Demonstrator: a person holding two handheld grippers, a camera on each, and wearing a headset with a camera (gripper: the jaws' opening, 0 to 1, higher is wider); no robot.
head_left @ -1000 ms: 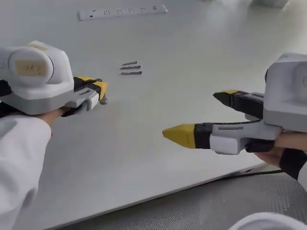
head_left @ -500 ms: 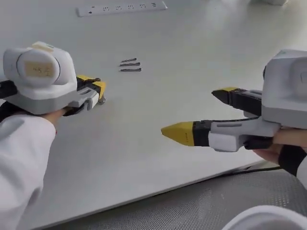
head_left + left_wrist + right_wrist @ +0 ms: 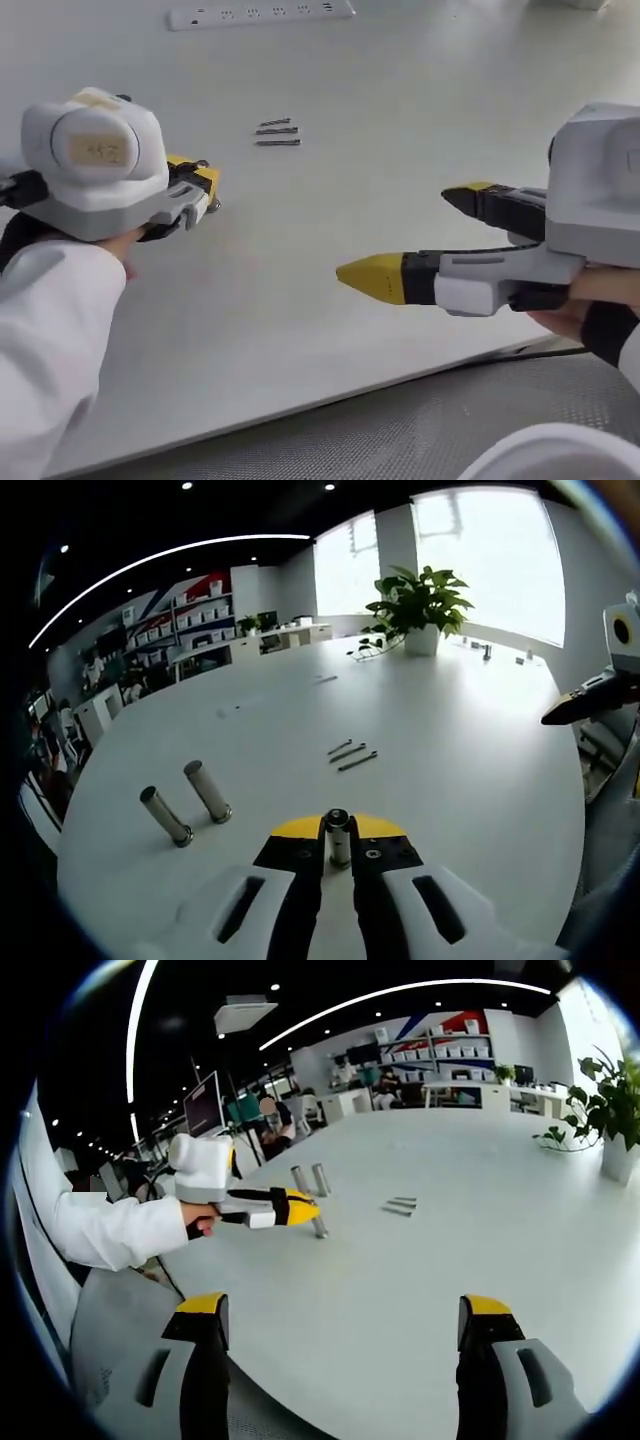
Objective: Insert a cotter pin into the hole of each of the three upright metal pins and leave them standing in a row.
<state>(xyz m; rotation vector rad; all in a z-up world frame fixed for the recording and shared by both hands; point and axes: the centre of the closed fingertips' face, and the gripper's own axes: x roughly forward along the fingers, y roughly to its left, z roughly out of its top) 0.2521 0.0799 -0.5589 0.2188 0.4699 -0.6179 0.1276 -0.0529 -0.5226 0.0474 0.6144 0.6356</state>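
Assembly at a white desk (image 3: 300,330): the left hand-held gripper (image 3: 203,186) pinches one metal pin (image 3: 338,832) upright. Two standing pins (image 3: 208,791) sit at its ten o'clock and three cotter pins (image 3: 349,754) at twelve. The right hand-held gripper (image 3: 340,1310) hangs spread, empty. The cotter pins look thin, stiff, light and probably slippery, best taken near one end.

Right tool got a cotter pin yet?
No, the right tool stands wide open with nothing between its jaws; the three cotter pins lie on the table ahead.
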